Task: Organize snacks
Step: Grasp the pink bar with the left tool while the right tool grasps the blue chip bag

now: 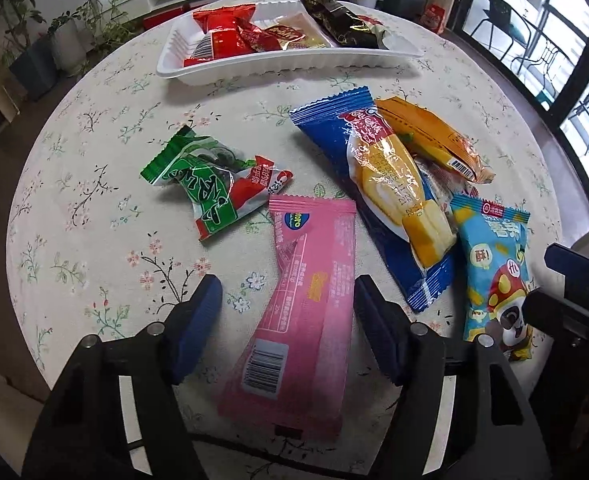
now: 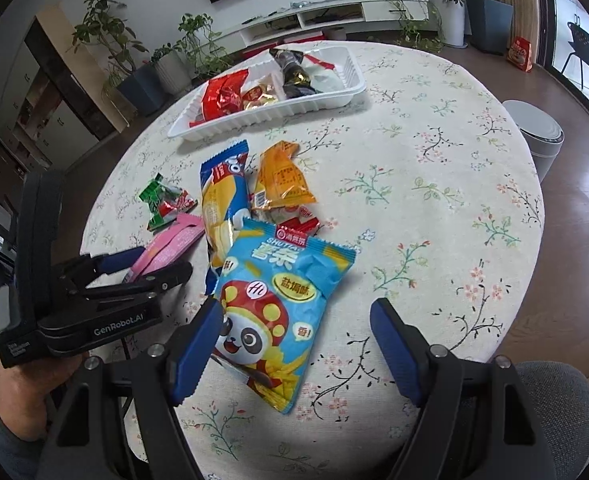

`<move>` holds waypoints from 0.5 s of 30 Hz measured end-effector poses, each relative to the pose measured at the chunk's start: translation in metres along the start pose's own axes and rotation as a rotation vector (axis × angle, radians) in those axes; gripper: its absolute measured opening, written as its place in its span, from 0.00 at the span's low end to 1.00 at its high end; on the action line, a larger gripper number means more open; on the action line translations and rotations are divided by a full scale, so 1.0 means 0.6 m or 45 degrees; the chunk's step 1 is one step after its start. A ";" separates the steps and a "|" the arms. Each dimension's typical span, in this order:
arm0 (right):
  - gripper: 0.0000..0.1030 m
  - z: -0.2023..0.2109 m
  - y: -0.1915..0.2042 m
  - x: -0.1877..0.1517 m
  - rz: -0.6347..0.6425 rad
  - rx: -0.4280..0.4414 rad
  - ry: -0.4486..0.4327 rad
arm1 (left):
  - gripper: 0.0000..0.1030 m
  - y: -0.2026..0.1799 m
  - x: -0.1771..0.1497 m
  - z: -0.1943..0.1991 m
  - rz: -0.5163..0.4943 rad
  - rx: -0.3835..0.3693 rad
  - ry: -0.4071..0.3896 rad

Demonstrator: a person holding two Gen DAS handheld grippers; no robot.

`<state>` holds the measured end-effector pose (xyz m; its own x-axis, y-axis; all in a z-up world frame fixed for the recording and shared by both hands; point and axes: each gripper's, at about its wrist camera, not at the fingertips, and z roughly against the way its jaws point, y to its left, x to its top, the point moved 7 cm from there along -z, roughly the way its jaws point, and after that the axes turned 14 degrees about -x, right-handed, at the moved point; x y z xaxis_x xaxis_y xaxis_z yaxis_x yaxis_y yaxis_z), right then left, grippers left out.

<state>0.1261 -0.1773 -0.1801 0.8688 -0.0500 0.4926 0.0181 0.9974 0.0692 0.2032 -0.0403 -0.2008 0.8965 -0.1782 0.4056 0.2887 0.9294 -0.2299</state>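
A pink snack packet lies flat between the fingers of my left gripper. The right pad is almost at its edge and the left pad stands clear, so the gripper is open. My right gripper is open over a light-blue panda packet; its left pad is at the packet's edge and its right pad is well away. Loose on the cloth are a green packet, a blue packet and an orange packet. The white tray at the back holds red packets and a black one.
The round table wears a floral cloth, bare on the right side. A white bin stands on the floor beyond the table's right edge. Potted plants and a low white shelf line the far wall. A hand holds the left tool.
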 end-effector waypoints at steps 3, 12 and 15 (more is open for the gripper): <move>0.77 -0.009 0.015 -0.004 0.015 -0.014 0.029 | 0.59 0.003 -0.002 0.002 -0.026 -0.019 0.003; 0.77 -0.034 0.049 -0.001 0.053 -0.099 0.105 | 0.45 -0.003 -0.012 0.008 -0.154 -0.042 0.054; 0.77 -0.048 0.043 0.000 0.036 -0.123 0.130 | 0.44 -0.013 -0.011 0.006 -0.212 -0.060 0.079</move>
<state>0.1409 -0.1499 -0.2031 0.9154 -0.0214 0.4019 0.0362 0.9989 -0.0294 0.1938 -0.0450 -0.1984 0.8536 -0.3495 0.3862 0.4492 0.8694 -0.2060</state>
